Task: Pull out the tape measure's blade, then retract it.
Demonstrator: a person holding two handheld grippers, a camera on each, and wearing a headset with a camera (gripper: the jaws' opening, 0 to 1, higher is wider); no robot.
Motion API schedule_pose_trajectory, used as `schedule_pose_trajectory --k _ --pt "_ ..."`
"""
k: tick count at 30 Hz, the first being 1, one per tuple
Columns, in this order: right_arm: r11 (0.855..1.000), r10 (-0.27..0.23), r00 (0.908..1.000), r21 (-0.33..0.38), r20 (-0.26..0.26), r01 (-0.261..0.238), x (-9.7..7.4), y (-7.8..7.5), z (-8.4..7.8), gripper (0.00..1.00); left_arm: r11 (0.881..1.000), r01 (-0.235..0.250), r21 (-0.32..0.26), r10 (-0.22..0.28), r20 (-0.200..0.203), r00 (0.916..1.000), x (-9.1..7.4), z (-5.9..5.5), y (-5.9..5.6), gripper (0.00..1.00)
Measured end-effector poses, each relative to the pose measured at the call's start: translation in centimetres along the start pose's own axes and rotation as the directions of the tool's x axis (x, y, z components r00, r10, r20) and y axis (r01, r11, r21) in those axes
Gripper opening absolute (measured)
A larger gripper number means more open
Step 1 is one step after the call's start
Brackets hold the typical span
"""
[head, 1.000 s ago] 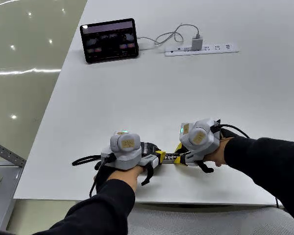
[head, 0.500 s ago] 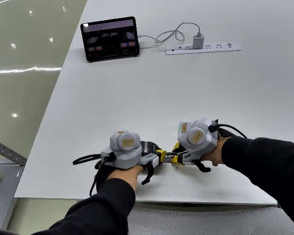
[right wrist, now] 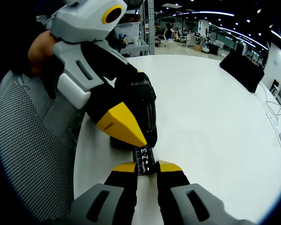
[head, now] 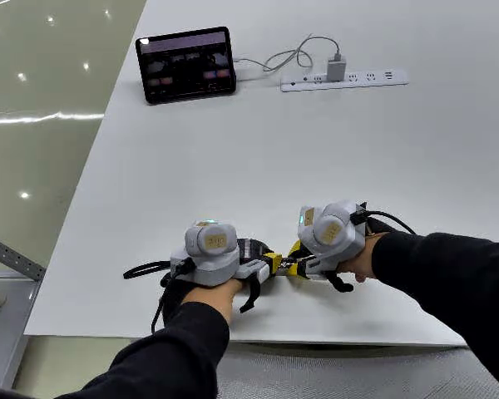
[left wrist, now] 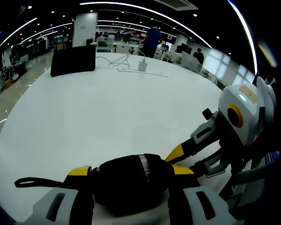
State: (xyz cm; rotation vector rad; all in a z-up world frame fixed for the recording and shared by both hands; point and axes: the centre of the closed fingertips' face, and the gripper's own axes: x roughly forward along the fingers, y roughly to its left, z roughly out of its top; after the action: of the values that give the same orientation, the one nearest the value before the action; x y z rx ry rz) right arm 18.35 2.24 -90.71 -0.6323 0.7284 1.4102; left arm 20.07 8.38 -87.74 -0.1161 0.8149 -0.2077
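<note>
Near the worktop's (head: 316, 150) front edge, our left gripper (left wrist: 131, 171) clamps the black tape measure (right wrist: 141, 112) while our right gripper (right wrist: 146, 167) pinches its blade (right wrist: 144, 158), barely showing, so we judge retraction nearly finished: next, ease the tip home and release.

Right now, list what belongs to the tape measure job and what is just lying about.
Job: tape measure, blade, left gripper, right gripper.
Lying about: tablet, power strip, charger, cable.
</note>
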Motion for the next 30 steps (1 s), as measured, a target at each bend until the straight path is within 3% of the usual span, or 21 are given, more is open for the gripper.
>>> schedule_pose_trajectory --k 3,30 --pt "1.0 0.006 0.9998 0.02 0.017 -0.007 0.2 0.1 0.3 0.11 1.0 0.007 -0.014 -0.007 0.003 1.0 0.0 0.1 0.1 0.6" --pt "1.0 0.017 0.9992 -0.016 0.036 -0.016 1.0 0.5 1.4 0.11 1.0 0.01 -0.008 -0.01 -0.003 0.9999 0.1 0.0 0.0 0.6"
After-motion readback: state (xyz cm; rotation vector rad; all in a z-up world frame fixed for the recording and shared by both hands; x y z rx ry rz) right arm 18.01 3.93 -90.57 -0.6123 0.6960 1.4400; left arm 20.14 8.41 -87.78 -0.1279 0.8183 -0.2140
